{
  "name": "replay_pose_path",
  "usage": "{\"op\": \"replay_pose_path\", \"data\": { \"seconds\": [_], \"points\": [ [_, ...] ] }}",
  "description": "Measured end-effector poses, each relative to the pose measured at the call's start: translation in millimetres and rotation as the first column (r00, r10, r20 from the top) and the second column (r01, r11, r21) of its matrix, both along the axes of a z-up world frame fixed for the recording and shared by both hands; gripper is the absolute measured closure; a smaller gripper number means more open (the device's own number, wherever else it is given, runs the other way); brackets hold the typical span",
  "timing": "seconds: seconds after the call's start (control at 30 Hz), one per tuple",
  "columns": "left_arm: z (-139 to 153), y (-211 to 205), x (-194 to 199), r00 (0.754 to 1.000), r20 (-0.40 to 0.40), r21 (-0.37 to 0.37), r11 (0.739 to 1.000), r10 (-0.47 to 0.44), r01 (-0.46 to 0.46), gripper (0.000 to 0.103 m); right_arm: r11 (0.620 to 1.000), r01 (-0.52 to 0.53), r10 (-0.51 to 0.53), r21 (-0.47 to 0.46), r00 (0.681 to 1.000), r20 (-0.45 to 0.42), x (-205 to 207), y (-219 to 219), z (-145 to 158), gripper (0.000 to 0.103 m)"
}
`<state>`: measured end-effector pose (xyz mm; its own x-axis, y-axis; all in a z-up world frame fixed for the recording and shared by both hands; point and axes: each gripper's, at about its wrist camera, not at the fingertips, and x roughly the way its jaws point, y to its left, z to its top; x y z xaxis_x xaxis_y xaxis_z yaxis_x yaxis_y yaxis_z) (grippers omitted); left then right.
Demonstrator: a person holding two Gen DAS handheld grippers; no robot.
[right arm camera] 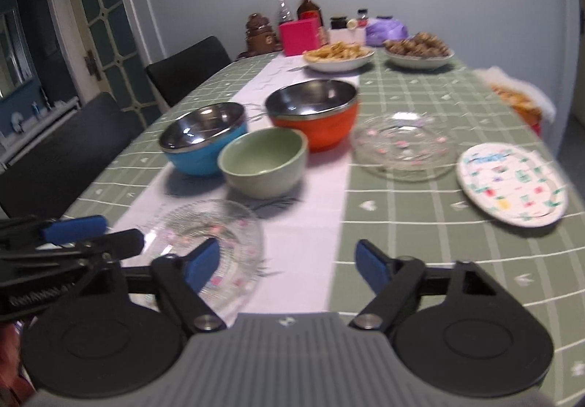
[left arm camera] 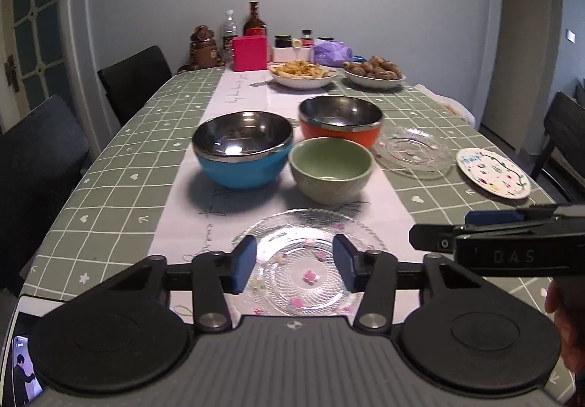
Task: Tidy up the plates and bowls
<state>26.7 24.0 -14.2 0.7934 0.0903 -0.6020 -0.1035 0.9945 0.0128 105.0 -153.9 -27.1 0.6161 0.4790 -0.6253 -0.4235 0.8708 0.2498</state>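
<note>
While nothing on the table looks sorted yet, we judge the job to be at its very start, with every dish still lying singly on the cloth. Biggest first, we see the blue bowl and the orange bowl standing side by side on the white runner, both steel-lined and empty, neither nested in the other. Just in front of them sits the smaller green bowl, near both, though we cannot tell whether it touches them. Nearest us lies one glass plate, alone on the runner; a second glass plate sits to the right of the orange bowl, and the painted plate lies beyond that, near the table's edge.

Our left gripper hovers over the near glass plate, its blue pads apart and gripping nothing. Our right gripper hangs over the bare cloth just beside that plate, pads also apart and empty.

What remains, as we judge it, is everything: nesting three bowls and stacking three plates.
</note>
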Motion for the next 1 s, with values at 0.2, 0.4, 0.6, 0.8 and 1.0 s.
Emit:
{"op": "replay_pose_path", "data": {
  "seconds": [0.2,0.4,0.6,0.8,1.0],
  "points": [
    [-18,34,13,0.992,-0.087,-0.087,0.992,0.087,-0.094,0.065,1.0,-0.005,0.007,0.027,0.997,-0.076,21,15,-18,0.042],
    [-33,49,17,0.988,-0.124,-0.179,0.978,0.09,-0.111,0.068,0.999,-0.015,0.02,0.037,0.99,-0.136,33,23,-33,0.054],
    [-44,62,24,0.976,-0.141,-0.212,0.958,0.163,-0.191,0.068,0.999,-0.021,0.028,0.042,0.986,-0.163,39,26,-41,0.06],
    [-54,65,27,0.975,-0.164,-0.258,0.947,0.15,-0.189,0.068,0.998,-0.039,0.046,0.049,0.987,-0.152,38,28,-43,0.061],
    [-53,57,30,0.977,-0.16,-0.217,0.96,0.144,-0.177,0.075,0.996,-0.05,0.061,0.07,0.984,-0.169,38,29,-46,0.089]
  ]
}}
